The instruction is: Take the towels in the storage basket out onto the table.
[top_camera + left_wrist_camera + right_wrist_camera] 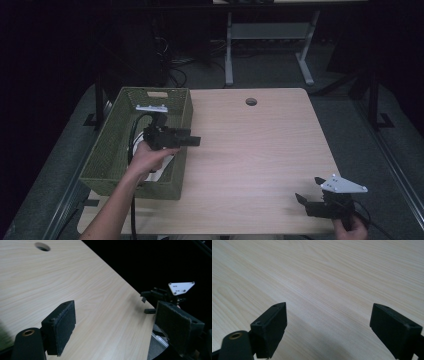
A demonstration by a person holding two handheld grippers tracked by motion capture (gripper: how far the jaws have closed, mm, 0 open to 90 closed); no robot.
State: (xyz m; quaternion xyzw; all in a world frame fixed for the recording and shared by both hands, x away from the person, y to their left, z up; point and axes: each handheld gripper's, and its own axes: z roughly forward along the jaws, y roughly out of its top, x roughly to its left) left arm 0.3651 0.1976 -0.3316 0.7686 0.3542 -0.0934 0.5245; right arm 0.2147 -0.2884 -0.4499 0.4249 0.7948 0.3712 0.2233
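— High view, starting at the left of the frame: what's there?

— A green woven basket (111, 150) sits on the left edge of the pale wood-grain worktop (260, 150). The left hand (150, 156) holds the left gripper (192, 141) over the basket's right wall, fingers pointing right across the bare wood. Something white lies in the basket under the hand; I cannot tell what it is.

— Fingers?

— Spread apart with nothing between them. In the left gripper view the padded fingers (62, 327) frame bare worktop.

— Moving right?

— A round cable hole (251, 101) near the far edge, centre. At the lower right the right gripper (311, 190), topped by its grey plate, hovers at the near corner, held by the right hand (352, 227). Its fingers (272, 327) also stand wide apart, holding nothing, over plain wood.

— And the room?

— Dark. Grey floor all around, with the white legs of another desk (270, 45) at the top centre and cables (175, 70) on the floor at the upper left.
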